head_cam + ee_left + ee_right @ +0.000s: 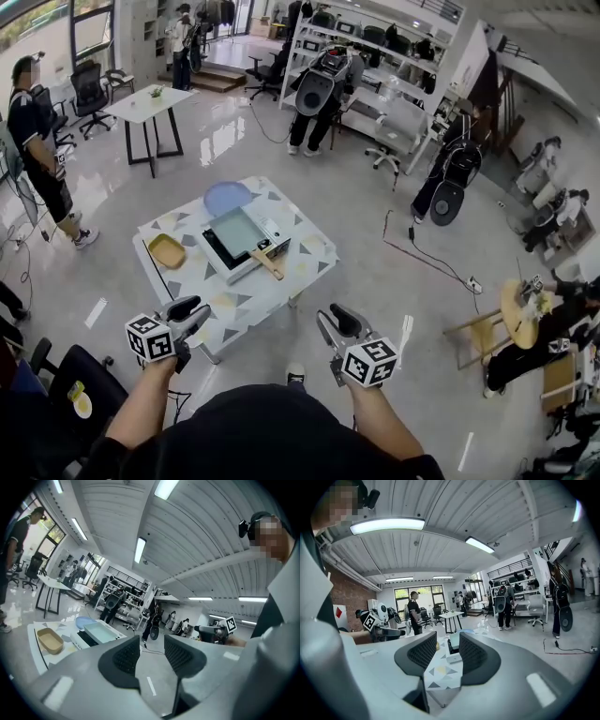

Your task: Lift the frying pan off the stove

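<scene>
Left gripper view: frying pan [100, 632] handle hidden bhd yr jaw. Right gripper view: stove [453, 657] mostly bhd yr jaws. Head view: stove ctrls too small.

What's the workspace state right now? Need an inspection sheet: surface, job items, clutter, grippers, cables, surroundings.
Surface: table with a patterned cloth, on a glossy floor.
Job's things: square frying pan sits on the white stove; its wooden handle points toward the person.
Clutter: blue plate behind the stove; tan tray at its left in the head view.
Grippers: left gripper and right gripper both open, empty, short of the table.
Cables: black cable on the floor right of the table.
Surroundings: bystander, small table, shelves.
</scene>
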`<control>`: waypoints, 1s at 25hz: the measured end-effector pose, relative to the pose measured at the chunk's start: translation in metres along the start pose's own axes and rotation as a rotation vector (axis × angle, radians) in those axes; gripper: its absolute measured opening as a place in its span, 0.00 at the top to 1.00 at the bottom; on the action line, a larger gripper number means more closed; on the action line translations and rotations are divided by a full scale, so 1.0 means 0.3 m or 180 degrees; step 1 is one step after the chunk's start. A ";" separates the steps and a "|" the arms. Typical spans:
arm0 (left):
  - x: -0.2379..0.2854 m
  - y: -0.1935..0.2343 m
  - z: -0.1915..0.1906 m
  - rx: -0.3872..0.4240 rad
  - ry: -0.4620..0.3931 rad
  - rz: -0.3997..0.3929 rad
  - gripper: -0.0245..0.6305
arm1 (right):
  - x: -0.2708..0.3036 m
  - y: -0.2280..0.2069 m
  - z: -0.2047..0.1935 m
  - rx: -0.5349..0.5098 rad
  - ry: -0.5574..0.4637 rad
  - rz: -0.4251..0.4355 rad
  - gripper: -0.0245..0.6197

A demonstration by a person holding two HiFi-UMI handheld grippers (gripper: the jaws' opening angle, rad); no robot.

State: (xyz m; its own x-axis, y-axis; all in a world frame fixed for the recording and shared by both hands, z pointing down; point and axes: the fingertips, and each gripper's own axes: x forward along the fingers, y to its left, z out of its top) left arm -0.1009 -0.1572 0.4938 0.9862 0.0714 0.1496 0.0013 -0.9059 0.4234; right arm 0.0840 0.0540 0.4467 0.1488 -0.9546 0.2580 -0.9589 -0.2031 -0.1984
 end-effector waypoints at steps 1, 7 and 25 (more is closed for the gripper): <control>0.008 0.007 0.007 -0.0029 -0.0022 0.0012 0.72 | 0.008 -0.014 0.011 -0.0006 -0.0008 0.0013 0.69; 0.087 0.061 0.042 -0.0046 -0.0058 0.0155 0.72 | 0.079 -0.129 0.072 -0.0014 -0.0065 0.0052 0.69; 0.439 0.162 0.117 -0.0129 -0.0008 0.0521 0.72 | 0.328 -0.537 0.181 0.0000 0.0128 0.0409 0.69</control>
State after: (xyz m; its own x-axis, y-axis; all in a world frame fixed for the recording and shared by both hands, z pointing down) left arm 0.0350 -0.2065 0.5028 0.9731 -0.0770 0.2173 -0.1661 -0.8878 0.4292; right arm 0.2664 -0.0191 0.4526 0.0151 -0.9633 0.2680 -0.9694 -0.0798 -0.2322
